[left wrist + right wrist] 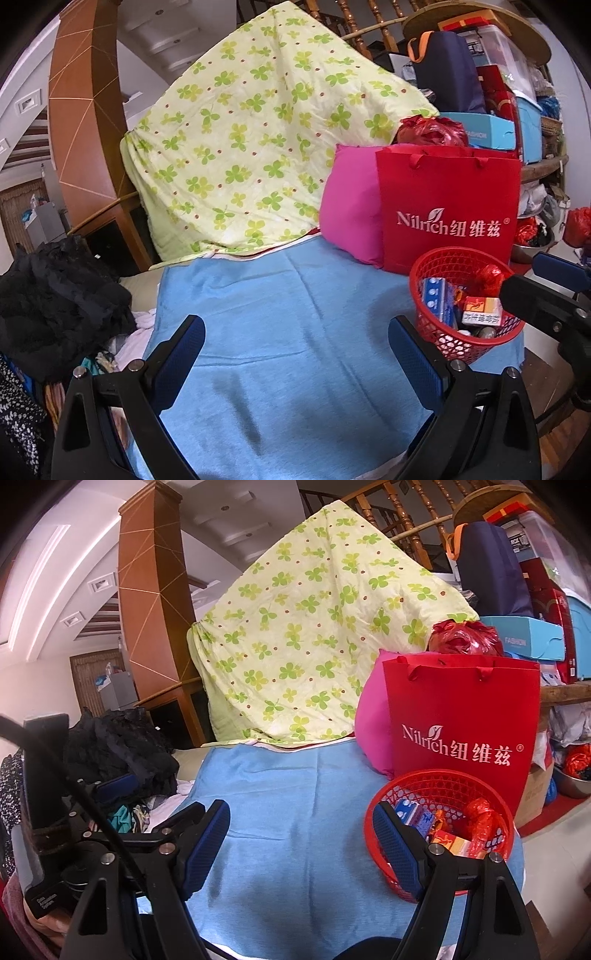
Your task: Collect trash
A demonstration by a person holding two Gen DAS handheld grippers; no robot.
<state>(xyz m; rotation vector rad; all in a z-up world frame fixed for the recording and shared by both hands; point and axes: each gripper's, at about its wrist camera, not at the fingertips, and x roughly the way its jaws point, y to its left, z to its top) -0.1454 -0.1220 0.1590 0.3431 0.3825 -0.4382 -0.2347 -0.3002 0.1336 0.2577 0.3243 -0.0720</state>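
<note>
Left tool (295,350) spread, empty, over blue cloth (280,314). Right tool (301,836) spread, empty, same cloth. Red basket (400,797) with trash (452,843) near right; red bag (461,716) just behind it.

— What sort of place is this?
— A lived-in home: a clover-print quilt (258,140) draped before a wooden stair railing (354,22), clothes (55,295) heaped (dark ones mostly), boxes (480,129) stacked, a small fridge (116,690) behind.
</note>
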